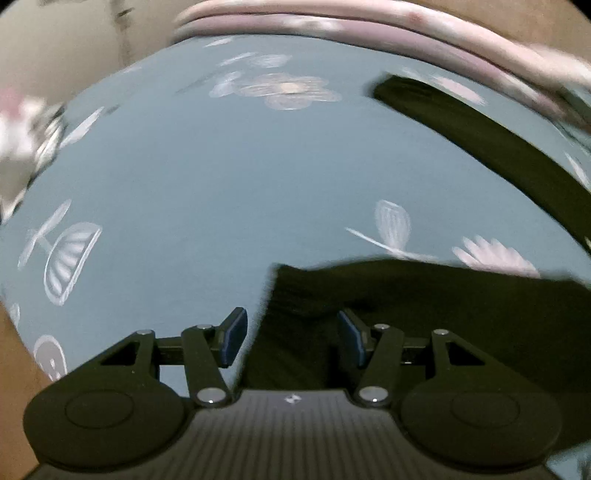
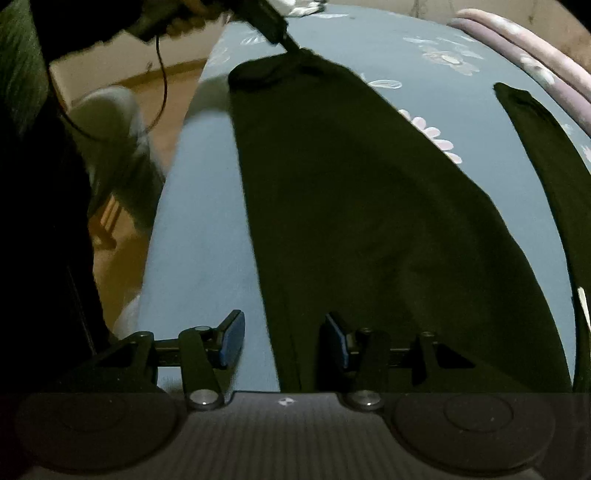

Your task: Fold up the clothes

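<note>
Two dark garments (image 2: 351, 206) on one bedsheet (image 1: 207, 173)

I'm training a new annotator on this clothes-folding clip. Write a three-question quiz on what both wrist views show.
1. True or false: the left gripper is open.
2. The dark garment lies on: A) a wooden floor B) a blue flowered sheet C) a chair
3. What lies along the sheet's far edge?

Key: 1 true. 2 B. 3 a folded pink blanket.
</note>
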Tool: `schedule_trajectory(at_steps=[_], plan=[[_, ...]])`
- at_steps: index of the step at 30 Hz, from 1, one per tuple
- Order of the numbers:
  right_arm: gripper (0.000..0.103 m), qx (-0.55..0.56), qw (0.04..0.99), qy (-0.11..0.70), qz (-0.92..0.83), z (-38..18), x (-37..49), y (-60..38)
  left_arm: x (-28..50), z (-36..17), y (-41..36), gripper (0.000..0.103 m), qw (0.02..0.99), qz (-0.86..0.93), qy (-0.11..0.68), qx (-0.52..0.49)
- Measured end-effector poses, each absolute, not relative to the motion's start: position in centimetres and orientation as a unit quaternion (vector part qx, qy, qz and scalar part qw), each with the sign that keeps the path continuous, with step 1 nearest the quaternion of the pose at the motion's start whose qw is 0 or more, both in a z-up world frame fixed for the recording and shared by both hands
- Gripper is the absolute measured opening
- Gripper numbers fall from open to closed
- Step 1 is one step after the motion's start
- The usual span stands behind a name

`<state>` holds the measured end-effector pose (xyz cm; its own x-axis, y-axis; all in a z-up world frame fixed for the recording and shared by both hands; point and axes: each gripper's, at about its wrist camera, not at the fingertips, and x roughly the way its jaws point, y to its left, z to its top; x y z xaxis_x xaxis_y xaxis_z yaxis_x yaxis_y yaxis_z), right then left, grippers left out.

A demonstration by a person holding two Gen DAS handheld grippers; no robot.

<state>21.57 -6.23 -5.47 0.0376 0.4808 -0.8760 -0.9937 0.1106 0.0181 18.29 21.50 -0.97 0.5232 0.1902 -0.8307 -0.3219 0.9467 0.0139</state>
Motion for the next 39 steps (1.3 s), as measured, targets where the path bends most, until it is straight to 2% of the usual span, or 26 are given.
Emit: schedule_trajectory(at_steps=[4,6,12,13,14,16,20,24,26,28,30,32,34,35,36,39], plan=[[0.05,-0.366,0.638,0.374,0.565,-6.0,20.8,-6.3,18.1,1.1,15.5,0.056,0.877,0.028,0.479,0.016],[0.043,-0.37,0.642,0.369,0.561,-5.8,20.6,-6.4,18.2,1.4,11.7,0.056,0.876,-0.055,0.475,0.066],[0.039,-0.381,0.655,0.353,0.548,-5.4,19.8,-6.6,18.6,-0.9,0.6,0.057,0.831,-0.276,0.447,0.181],[0.035,-0.379,0.657,0.353,0.547,-5.3,19.7,-6.6,18.7,-1.6,-0.7,0.057,0.822,-0.295,0.448,0.192],[0.026,-0.375,0.659,0.354,0.547,-5.3,19.7,-6.7,18.9,-2.2,-1.7,0.057,0.813,-0.308,0.45,0.202],[0.022,-0.366,0.663,0.356,0.547,-5.2,19.7,-7.0,18.8,-3.1,-3.4,0.057,0.799,-0.332,0.45,0.22],[0.014,-0.348,0.671,0.361,0.546,-4.9,19.7,-7.4,18.1,-3.8,-5.6,0.057,0.79,-0.35,0.425,0.27],[0.012,-0.327,0.681,0.363,0.545,-4.4,19.9,-7.9,18.4,-4.4,-6.8,0.056,0.794,-0.326,0.413,0.304],[0.013,-0.321,0.685,0.364,0.544,-4.1,20.0,-8.3,18.7,-4.6,-6.9,0.052,0.799,-0.299,0.411,0.321],[0.017,-0.322,0.686,0.36,0.544,-4.0,19.9,-8.6,19.3,-4.2,-6.6,0.05,0.809,-0.288,0.416,0.3],[0.03,-0.337,0.686,0.351,0.541,-4.1,19.5,-8.8,19.8,-3.6,-6.4,0.049,0.82,-0.277,0.419,0.274],[0.03,-0.368,0.687,0.338,0.528,-4.7,19.0,-8.9,20.3,-2.9,-5.7,0.049,0.831,-0.265,0.422,0.245],[0.027,-0.391,0.692,0.324,0.513,-5.0,18.5,-9.2,20.6,-2.4,-5.2,0.049,0.836,-0.265,0.426,0.223],[0.011,-0.387,0.697,0.325,0.508,-4.9,18.6,-9.3,20.7,-2.3,-5.1,0.049,0.833,-0.272,0.43,0.218],[0.007,-0.375,0.703,0.33,0.506,-4.6,18.9,-9.4,20.7,-2.2,-5.1,0.05,0.83,-0.278,0.434,0.213],[0.007,-0.338,0.725,0.34,0.495,-3.6,20.0,-10.0,19.6,-2.9,-5.9,0.056,0.8,-0.313,0.441,0.261]])
